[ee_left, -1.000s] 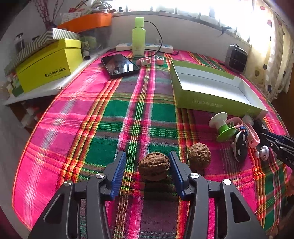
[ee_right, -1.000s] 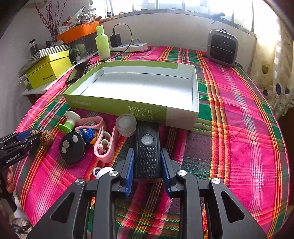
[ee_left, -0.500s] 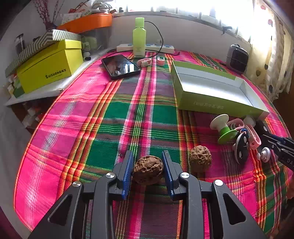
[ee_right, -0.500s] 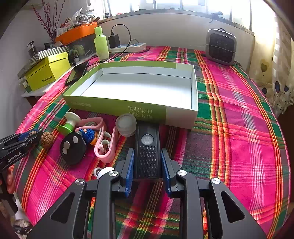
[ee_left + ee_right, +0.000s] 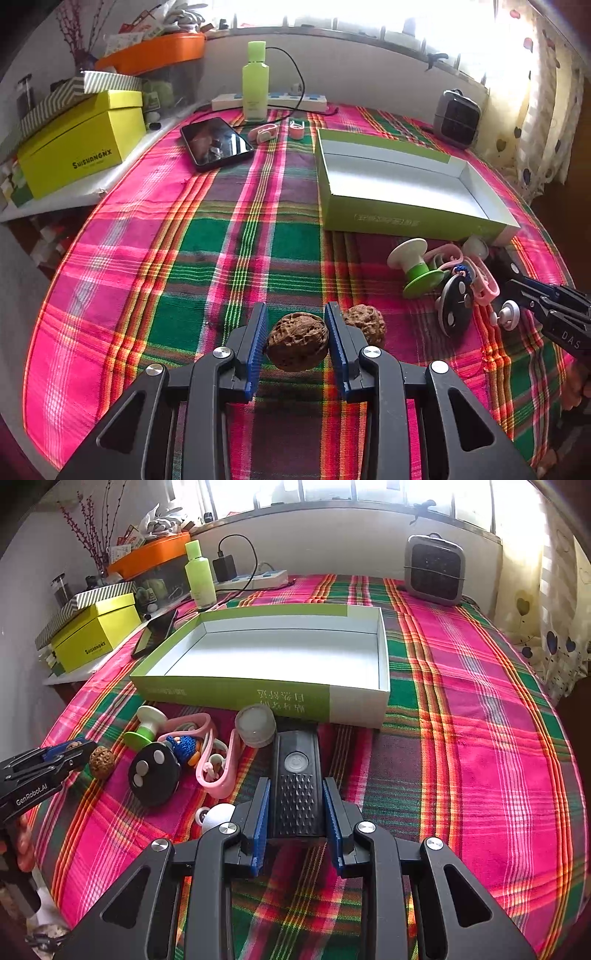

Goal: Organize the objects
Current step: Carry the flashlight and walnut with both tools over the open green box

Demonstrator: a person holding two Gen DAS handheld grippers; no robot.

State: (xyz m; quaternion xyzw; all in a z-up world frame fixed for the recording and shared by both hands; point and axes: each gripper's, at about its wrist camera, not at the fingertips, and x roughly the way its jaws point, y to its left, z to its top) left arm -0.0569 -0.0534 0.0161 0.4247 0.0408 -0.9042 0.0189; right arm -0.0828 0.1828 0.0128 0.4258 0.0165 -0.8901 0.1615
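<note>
A: The left hand-held gripper (image 5: 297, 334) has just squeezed shut on a walnut (image 5: 297, 345). The right hand-held gripper (image 5: 295, 814) grips a black remote (image 5: 295, 775).

B: Is anything put away?

A: No. The green box (image 5: 236, 698) ahead of both is empty. More toys (image 5: 177, 749) wait beside the right one.

Plaid-covered table (image 5: 236, 236), green box (image 5: 406, 218), phone (image 5: 216, 142), walnut (image 5: 365, 325)
</note>
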